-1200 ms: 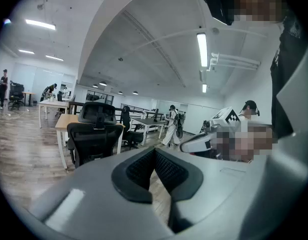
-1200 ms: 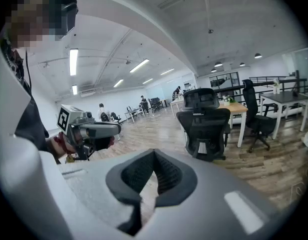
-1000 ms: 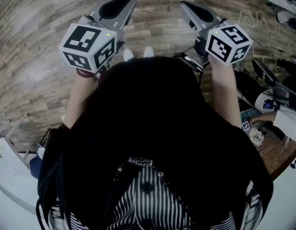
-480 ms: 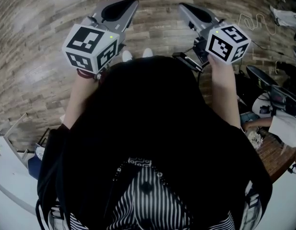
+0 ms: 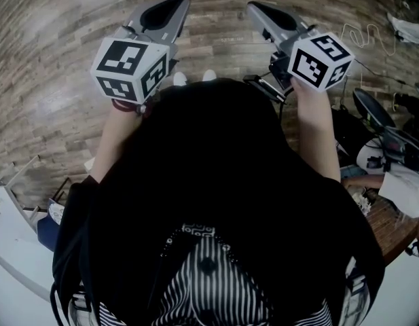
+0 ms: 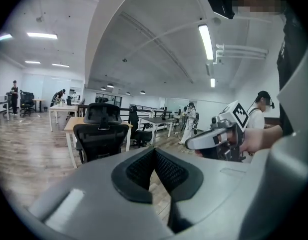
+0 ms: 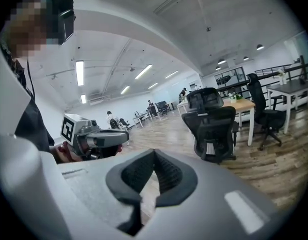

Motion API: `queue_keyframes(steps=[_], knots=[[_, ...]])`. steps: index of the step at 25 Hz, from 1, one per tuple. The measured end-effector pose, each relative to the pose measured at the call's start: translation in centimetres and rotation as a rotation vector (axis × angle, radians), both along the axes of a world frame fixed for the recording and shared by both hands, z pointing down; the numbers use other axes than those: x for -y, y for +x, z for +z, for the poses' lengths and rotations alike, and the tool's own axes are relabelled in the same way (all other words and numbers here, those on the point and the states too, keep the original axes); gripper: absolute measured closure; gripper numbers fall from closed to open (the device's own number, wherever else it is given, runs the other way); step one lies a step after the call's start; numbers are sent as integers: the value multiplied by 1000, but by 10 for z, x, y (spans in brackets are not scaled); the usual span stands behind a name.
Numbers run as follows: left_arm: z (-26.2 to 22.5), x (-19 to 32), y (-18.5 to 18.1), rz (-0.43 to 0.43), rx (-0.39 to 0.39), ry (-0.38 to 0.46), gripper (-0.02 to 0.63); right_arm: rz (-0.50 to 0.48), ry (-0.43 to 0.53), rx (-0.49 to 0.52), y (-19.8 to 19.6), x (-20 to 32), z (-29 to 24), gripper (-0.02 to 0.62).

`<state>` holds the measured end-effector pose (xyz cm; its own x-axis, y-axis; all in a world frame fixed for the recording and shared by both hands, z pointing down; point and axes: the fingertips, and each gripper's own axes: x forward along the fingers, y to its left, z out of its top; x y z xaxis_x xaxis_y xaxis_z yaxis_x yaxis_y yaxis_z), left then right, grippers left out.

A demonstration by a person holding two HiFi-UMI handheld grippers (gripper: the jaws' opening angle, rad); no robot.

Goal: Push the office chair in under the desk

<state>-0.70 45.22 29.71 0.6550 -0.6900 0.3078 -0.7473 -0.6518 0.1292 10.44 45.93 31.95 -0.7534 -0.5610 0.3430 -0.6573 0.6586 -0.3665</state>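
Both of my claws are pressed together, pinching nothing: the left gripper point(image 5: 175, 5) and the right gripper point(image 5: 260, 11) point out side by side over the wooden floor point(image 5: 53, 94), held apart from each other. The office chair point(image 6: 100, 134) stands well ahead of me, just in front of the desk point(image 6: 70, 126), and I touch neither yet.

Most of the risk, as I judge it, lies in how I meet the chair. Two narrow closed tips give small contact patches; on a mesh back they could slide off sideways or dig into the weave. If one claw lands before the other, or I push off-centre, the seat may swivel and the chair veer aside instead of rolling straight under. The armrests and the tall headrest could also catch on the desk edge if I drive in too fast. I cannot tell from here whether the arms clear the tabletop. A second dark chair point(image 7: 263, 106) stands near, and a skewed push could send mine into it.
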Motion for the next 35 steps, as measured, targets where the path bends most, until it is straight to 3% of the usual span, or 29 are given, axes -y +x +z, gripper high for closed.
queue_keyframes(steps=[6,8,12,20,28,35], knots=[[6,0,26,-19,15,-6,603,-16,7,-52,1,0,12,595],[10,7,26,-43,23,-9,603,-80,46,-82,-5,-7,12,595],[4,29,18,-66,49,-2,603,-176,63,-32,-15,-17,3,595],[1,34,31,-9,65,10,603,-130,-4,16,-5,-3,14,595],[1,30,42,44,30,21,603,-81,2,16,-4,5,6,595],[12,86,31,57,36,-4,603,-63,-27,18,-13,60,11,595]])
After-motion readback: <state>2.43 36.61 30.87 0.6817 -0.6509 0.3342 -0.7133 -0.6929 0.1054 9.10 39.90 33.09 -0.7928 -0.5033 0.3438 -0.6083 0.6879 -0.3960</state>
